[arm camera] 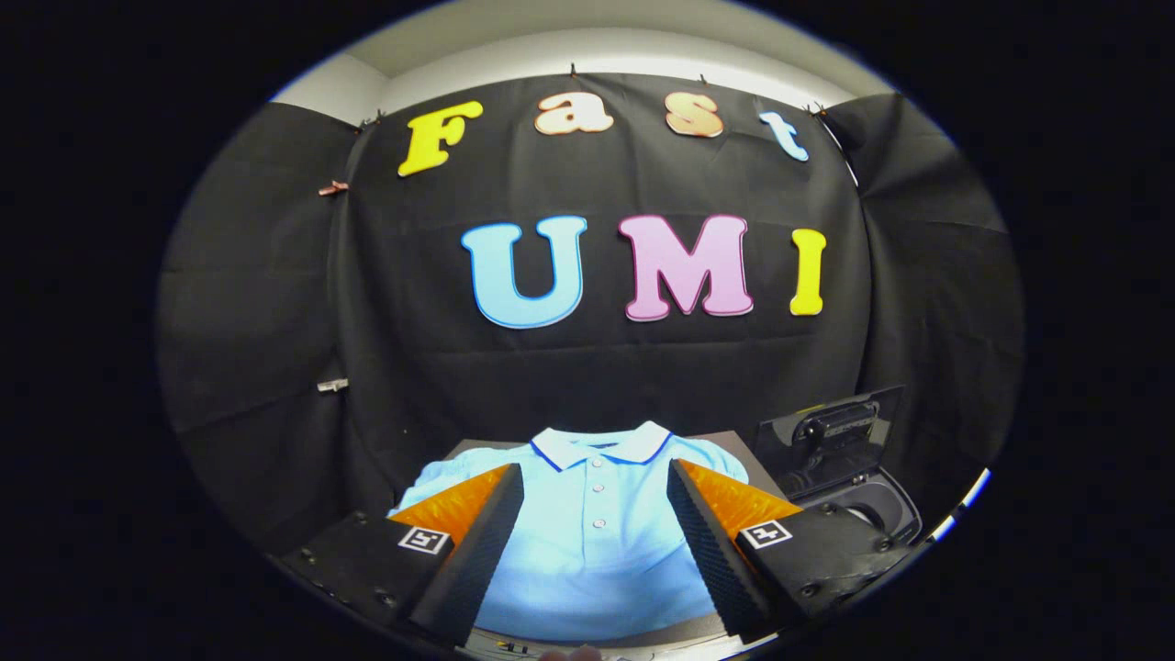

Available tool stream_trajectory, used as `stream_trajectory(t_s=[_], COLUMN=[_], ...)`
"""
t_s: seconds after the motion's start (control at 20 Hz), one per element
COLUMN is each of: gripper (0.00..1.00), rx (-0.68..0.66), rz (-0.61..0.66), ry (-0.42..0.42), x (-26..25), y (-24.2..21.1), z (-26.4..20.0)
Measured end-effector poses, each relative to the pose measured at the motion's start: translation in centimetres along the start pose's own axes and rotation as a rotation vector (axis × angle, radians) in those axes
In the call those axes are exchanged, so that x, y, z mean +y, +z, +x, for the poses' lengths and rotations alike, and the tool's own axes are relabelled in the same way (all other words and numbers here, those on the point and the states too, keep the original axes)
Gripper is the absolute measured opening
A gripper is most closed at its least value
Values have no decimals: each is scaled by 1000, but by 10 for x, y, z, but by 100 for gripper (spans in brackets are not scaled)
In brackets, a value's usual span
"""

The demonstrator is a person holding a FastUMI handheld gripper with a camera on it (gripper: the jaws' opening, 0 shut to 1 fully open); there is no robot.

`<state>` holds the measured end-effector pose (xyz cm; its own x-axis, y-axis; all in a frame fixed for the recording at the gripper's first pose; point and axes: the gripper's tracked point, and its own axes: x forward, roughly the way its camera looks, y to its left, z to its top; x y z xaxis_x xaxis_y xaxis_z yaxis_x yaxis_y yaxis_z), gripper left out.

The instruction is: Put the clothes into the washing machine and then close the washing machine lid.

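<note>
Black cloth hangs as the booth's wall (587,367) behind everything we see, with a pale ceiling strip above it. Below it sits a grey tabletop (477,447), most of it covered by the shirt. The light-blue polo shirt (592,542) lies flat and face up on that tabletop, its white collar with a dark blue edge toward the wall, the buttoned placket running down the middle, short sleeves spread to either side. Off to the right of the shirt, near the right finger, we see the small dark washing machine (872,505); its lid (831,431) stands raised and leans back toward the wall, leaving the round opening uncovered. Our claw (595,523) hangs above the shirt with its two fingers set wide apart and nothing gripped between them; the shirt's chest shows in the gap. Each finger has a black ribbed pad (477,551) on its inner face, an orange side and a small square marker.
</note>
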<state>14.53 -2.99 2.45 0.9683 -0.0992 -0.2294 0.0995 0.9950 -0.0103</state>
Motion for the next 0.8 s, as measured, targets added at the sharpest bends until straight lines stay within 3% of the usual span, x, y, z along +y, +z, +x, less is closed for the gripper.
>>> stream_trajectory(t_s=[0.4,0.65,0.8], gripper=[100,100,100], rx=[405,618,666], rz=[-64,-87,-96], ry=[-17,-7,-18], x=[-4,-3,-4], y=[-44,-81,-80], z=[80,95,98])
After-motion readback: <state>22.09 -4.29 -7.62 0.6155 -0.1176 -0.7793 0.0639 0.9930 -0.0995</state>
